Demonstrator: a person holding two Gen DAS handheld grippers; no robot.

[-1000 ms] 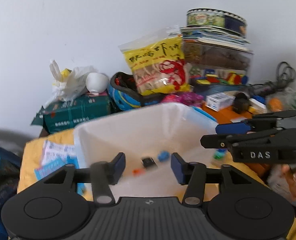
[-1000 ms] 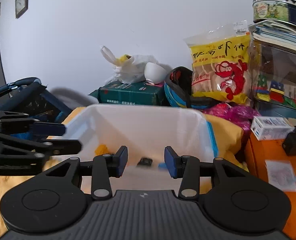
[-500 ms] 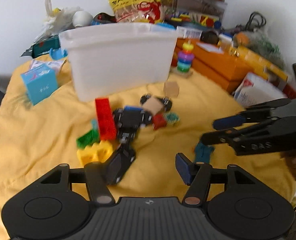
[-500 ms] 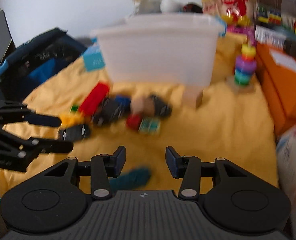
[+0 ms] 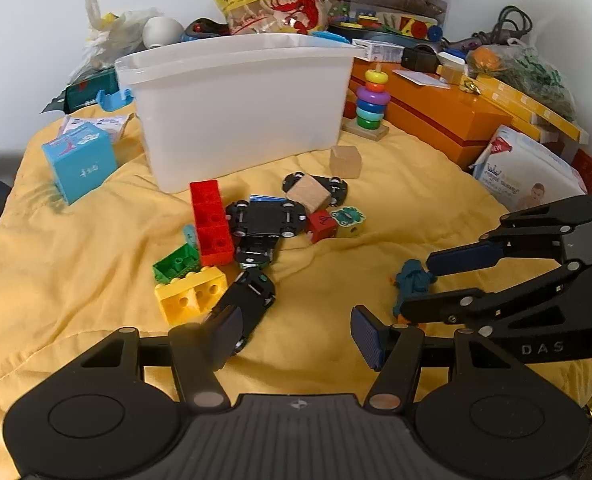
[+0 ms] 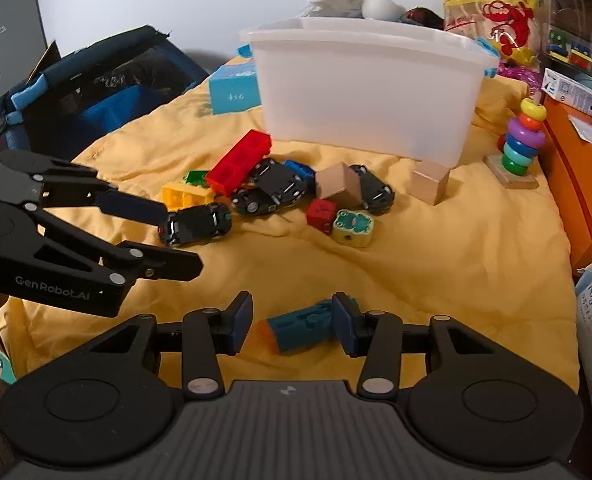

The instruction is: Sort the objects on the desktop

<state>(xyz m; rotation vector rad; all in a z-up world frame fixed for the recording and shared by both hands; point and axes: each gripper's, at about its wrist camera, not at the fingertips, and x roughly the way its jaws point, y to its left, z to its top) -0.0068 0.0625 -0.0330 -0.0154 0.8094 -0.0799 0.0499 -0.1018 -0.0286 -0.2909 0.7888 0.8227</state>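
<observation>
A white plastic bin [image 5: 240,108] stands on the yellow cloth [image 5: 76,264]; it also shows in the right wrist view [image 6: 368,88]. In front of it lie a red brick [image 5: 210,222], green and yellow bricks [image 5: 190,292], black toy cars [image 5: 266,220], wooden cubes [image 5: 345,161], a red cube [image 5: 322,226] and a frog block [image 6: 352,226]. My left gripper [image 5: 296,334] is open, its left finger over a black car [image 5: 248,300]. My right gripper [image 6: 292,322] is open, its fingers either side of a teal toy with an orange end [image 6: 300,326] lying on the cloth.
A ring stacker [image 5: 372,100] stands right of the bin. Orange boxes [image 5: 448,116] and a wipes pack [image 5: 528,172] line the right. A blue carton [image 5: 80,164] sits left of the bin. A dark blue bag [image 6: 88,96] lies off the left edge. Clutter is stacked behind.
Both grippers have come down and back from over the bin to the cloth. The right gripper now has the teal toy between its fingers; the left is beside a black car.
</observation>
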